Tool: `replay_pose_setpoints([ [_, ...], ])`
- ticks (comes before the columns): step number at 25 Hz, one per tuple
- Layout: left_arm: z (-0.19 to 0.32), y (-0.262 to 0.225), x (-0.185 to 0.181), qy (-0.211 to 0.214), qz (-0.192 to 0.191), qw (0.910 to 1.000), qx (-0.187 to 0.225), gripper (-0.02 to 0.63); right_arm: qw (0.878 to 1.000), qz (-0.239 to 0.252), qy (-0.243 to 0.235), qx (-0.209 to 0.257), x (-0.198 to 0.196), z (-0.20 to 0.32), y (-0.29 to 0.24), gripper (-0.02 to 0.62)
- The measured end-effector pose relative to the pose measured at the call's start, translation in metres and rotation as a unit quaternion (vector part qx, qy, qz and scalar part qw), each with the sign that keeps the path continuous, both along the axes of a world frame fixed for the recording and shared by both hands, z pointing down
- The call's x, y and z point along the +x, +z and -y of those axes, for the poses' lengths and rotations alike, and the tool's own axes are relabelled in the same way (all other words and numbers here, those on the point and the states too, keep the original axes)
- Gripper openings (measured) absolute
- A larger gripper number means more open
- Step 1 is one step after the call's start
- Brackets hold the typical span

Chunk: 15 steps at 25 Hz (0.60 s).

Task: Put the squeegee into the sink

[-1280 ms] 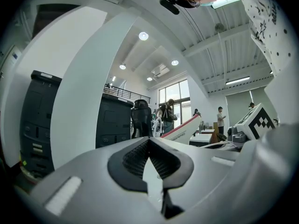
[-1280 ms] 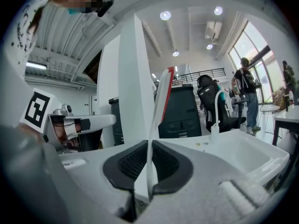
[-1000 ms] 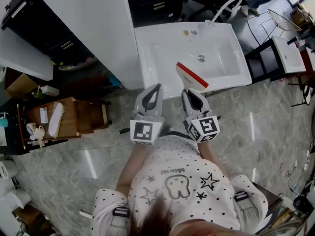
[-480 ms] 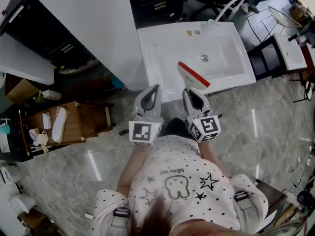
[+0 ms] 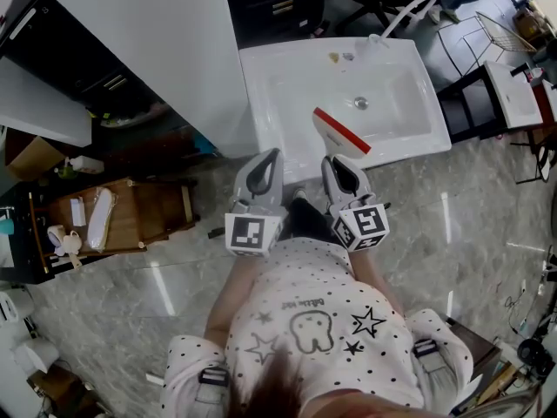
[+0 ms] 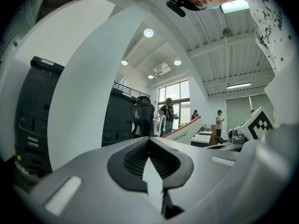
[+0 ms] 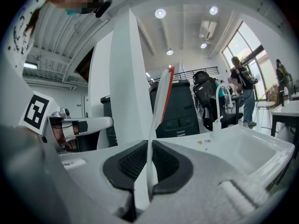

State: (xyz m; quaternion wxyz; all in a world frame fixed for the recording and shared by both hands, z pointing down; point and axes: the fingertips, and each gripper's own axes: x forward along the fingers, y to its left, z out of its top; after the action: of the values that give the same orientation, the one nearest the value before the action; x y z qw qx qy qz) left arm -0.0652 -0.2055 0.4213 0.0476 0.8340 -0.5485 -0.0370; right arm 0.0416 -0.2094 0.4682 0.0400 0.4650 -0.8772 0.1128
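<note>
Sink: white basin (image 5: 254, 94) seen from above in the head view, with a drain (image 5: 360, 103) in the middle of its bowl and a curved faucet (image 5: 405, 11) at its far edge.
Squeegee: white with a red edge (image 5: 341, 133), held over the sink's near rim. Its wide end reaches out above the bowl, short of the drain, and it does not lie in the bowl. In the right gripper view it stands edge-on (image 7: 159, 106), left of the sink.
Right claw: clamped on the squeegee's near end (image 5: 344, 165), at the sink's near rim. The 2 dark pads press on the thin white body from both sides (image 7: 149, 146).
Left claw: at the sink's near left corner (image 5: 265, 159), beside the right claw but apart from it. Its tips meet and nothing is between them (image 6: 148, 141). The squeegee shows past it to the right (image 6: 184, 132).
Cabinet: tall white panel (image 5: 157, 50) against the sink's left side.
Floor: grey glossy tiles (image 5: 452, 233) on the near side of the sink.
Person: spotted white shirt (image 5: 313, 320), on the near side of the sink, behind both claws.
</note>
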Motion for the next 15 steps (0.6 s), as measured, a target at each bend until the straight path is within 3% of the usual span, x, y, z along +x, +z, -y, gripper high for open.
replay_pose_setpoints([
  [9, 0.032, -0.008, 0.005, -0.03, -0.005, 0.9995, 0.005, -0.005, 1.0, 0.002, -0.029, 0.001, 0.007, 0.036, -0.003, 0.023],
  [15, 0.06, -0.018, 0.024, -0.039, 0.012, 0.9991, 0.012, -0.005, 0.999, 0.002, -0.039, 0.0, 0.025, 0.062, -0.005, 0.022],
])
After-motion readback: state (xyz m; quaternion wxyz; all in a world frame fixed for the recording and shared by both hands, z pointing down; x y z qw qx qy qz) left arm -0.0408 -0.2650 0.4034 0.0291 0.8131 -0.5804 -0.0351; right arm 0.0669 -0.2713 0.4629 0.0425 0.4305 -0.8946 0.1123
